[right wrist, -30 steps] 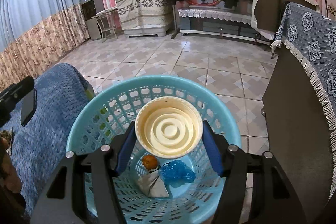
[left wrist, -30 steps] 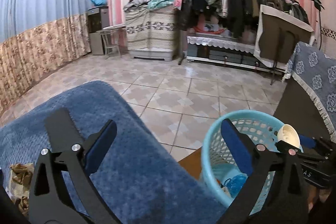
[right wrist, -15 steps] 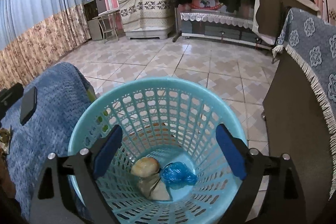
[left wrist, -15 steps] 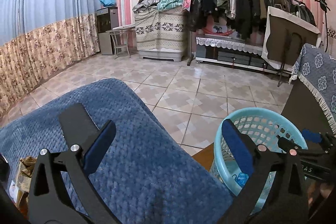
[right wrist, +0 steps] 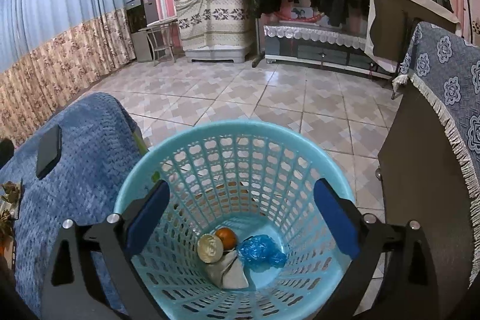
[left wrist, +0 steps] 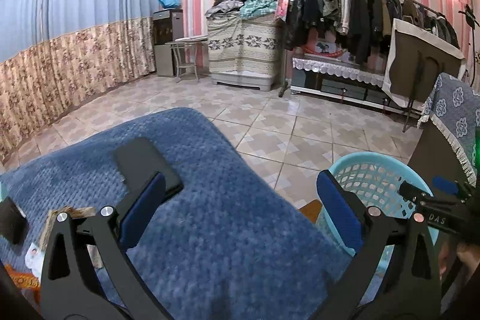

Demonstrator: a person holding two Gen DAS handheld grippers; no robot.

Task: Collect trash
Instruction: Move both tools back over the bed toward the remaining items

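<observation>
A light blue basket (right wrist: 234, 200) is seen in the lower centre of the right wrist view, and four pieces of trash are already lying at its bottom: a cream round lid (right wrist: 210, 248), an orange fruit (right wrist: 227, 236), a crumpled blue bag (right wrist: 260, 252) and a grey wrapper (right wrist: 228, 272). The right gripper (right wrist: 240, 219) is held above the basket with its jaws wide apart and nothing between them. In the left wrist view the left gripper (left wrist: 240, 212) is likewise spread open and empty over a blue blanket (left wrist: 210, 215), on which a black phone (left wrist: 147, 165) lies. At the lower left of that frame, brown crumpled scraps (left wrist: 70, 213) and some paper (left wrist: 33, 255) are visible on the blanket, so part of the collecting is judged done, with these leftovers apparently yet to be picked up and dropped in the basket.
</observation>
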